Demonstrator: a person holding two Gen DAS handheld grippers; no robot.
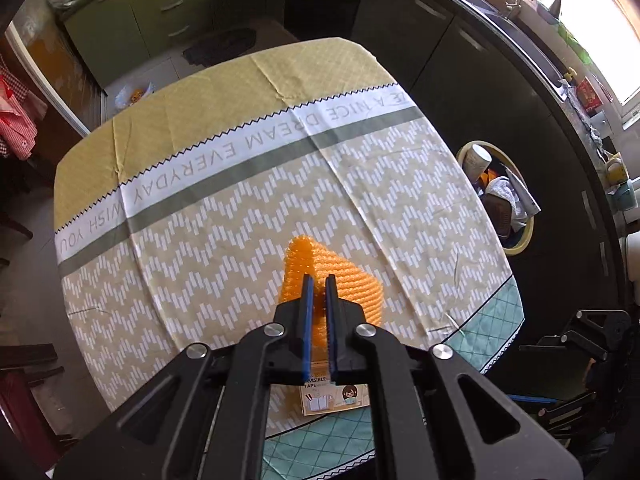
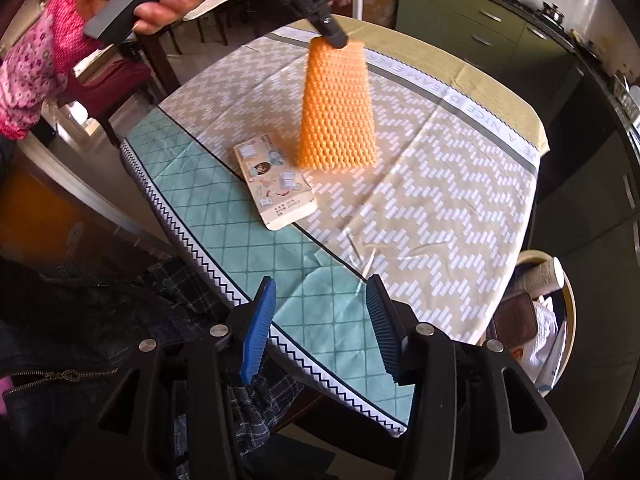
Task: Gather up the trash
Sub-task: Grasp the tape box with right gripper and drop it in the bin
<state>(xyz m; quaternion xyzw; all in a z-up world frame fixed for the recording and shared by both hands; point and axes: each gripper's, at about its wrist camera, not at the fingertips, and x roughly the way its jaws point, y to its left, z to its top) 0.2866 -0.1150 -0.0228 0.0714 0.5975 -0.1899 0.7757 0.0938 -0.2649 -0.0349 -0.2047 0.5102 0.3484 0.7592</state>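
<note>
- Two pieces of trash are in play: an orange foam net sleeve (image 2: 338, 108) and a flat tape card (image 2: 276, 184) lying on the table (image 2: 440, 184).
- The left hand-held gripper (image 1: 319, 280) is pinched tight on the sleeve's top edge, so the sleeve hangs above the card, clear of the cloth.
- The sleeve looks feather-light, soft and squashy; an edge pinch seems enough.
- The right hand-held gripper (image 2: 322, 288) waits with jaws wide apart, holding nothing, near the table's edge.
- The card looks thin and stiff; its overhang-free lie suggests gripping by an edge.
- A bin (image 1: 516, 240) stands beside the table.
</note>
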